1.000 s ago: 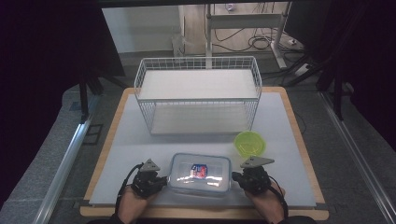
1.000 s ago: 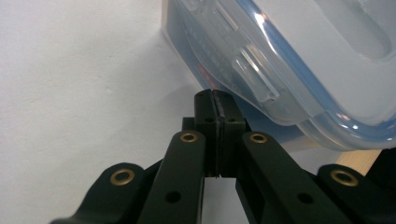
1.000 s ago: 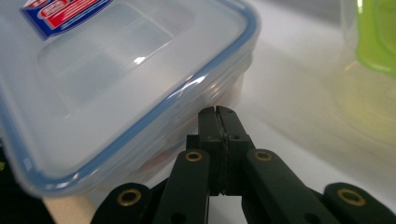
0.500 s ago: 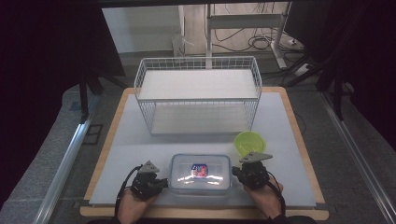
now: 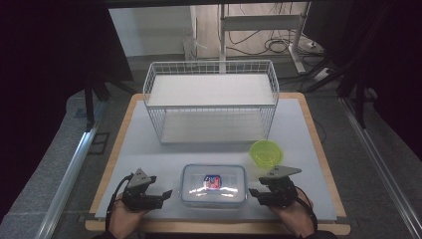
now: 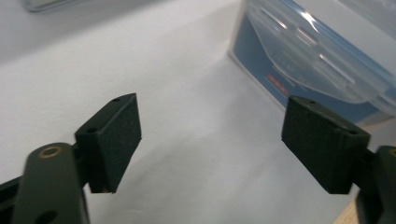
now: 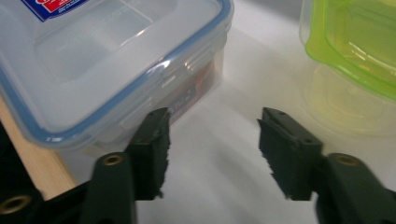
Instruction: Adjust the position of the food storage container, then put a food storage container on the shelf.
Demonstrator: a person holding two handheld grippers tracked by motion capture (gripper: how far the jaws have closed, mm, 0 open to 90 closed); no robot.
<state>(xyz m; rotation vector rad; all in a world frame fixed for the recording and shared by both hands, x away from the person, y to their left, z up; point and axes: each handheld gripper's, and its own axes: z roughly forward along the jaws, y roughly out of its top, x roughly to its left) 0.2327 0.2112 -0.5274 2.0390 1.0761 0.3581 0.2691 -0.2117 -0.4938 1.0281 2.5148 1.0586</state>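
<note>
- Both grippers were parked either side of the clear lidded container (image 5: pixel 214 185), near the table's (image 5: pixel 149 159) front edge – looked like a just-let-go step.
- Left gripper (image 5: pixel 164 195): jaws had just been opening, spread wide, nothing between them.
- Right gripper (image 5: pixel 255 194): jaws also just opening, empty, box corner just beside one pad.
- Container: see-through plastic, blue-rimmed lid, red-and-blue sticker on top, lying flat.
- Next, probably, a re-grip would be needed to lift it toward the wire basket (image 5: pixel 211 102), clear of the green bowl (image 5: pixel 266 152).

Glossy clear plastic box (image 5: pixel 213 185), matt tabletop (image 5: pixel 149 164)
</note>
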